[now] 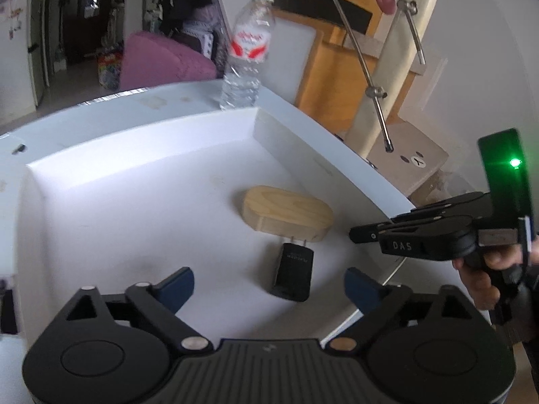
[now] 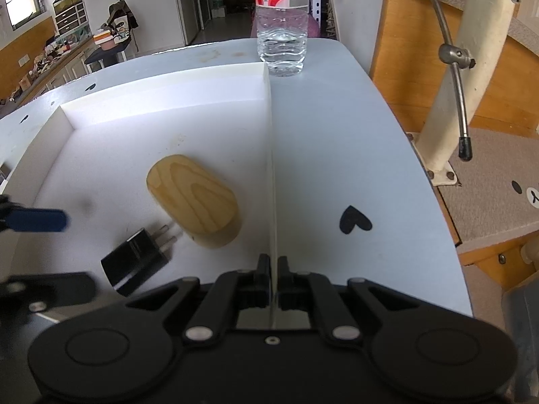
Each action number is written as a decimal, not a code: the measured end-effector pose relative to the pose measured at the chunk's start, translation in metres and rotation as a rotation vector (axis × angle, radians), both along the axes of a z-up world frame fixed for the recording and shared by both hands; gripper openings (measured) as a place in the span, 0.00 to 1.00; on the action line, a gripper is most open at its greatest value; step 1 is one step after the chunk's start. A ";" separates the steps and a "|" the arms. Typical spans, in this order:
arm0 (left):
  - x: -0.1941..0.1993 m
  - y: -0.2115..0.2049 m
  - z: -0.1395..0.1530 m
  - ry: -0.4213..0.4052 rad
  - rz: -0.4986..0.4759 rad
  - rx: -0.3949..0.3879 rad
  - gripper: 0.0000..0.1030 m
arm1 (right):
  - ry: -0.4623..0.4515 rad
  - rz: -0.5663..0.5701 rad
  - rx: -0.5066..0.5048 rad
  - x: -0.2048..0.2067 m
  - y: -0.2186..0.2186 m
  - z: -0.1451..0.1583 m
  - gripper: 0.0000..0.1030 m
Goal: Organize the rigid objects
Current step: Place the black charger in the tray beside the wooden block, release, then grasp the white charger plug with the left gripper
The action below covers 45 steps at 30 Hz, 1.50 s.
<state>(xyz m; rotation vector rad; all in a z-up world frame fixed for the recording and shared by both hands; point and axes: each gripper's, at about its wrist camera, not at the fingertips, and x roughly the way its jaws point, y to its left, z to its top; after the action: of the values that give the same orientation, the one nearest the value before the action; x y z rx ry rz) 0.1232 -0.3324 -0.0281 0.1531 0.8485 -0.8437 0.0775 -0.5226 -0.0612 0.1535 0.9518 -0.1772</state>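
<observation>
A white tray lies on the pale table. In it are an oval wooden block and a black plug adapter whose prongs touch the block. My left gripper is open above the tray's near part, the adapter just inside its right finger. My right gripper is shut on the tray's right wall; it shows from the side in the left wrist view. The block, adapter and a blue left fingertip show in the right wrist view.
A clear water bottle stands on the table past the tray's far right corner. A black heart mark is on the table right of the tray. A white post with metal rods stands off the table's right edge.
</observation>
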 end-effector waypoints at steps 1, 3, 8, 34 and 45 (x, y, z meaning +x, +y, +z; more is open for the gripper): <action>-0.001 0.006 0.003 -0.009 0.011 0.005 0.95 | -0.001 0.000 0.000 0.000 0.000 0.000 0.04; -0.003 0.019 0.008 -0.029 0.037 0.012 0.96 | -0.003 -0.001 0.001 0.000 0.000 0.000 0.04; -0.007 0.058 0.020 -0.095 0.112 0.011 0.97 | -0.010 -0.011 0.012 -0.001 -0.001 0.000 0.04; 0.020 0.237 -0.026 -0.088 0.507 0.009 0.67 | -0.018 -0.025 -0.025 -0.003 0.007 0.000 0.05; 0.052 0.225 -0.048 -0.090 0.447 -0.016 0.56 | -0.019 -0.025 -0.018 -0.003 0.005 0.001 0.05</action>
<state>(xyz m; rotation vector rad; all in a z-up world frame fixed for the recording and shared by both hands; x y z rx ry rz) 0.1754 -0.1075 -0.0758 -0.0147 0.7524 -0.4211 0.0743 -0.5176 -0.0606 0.1507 0.9296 -0.2073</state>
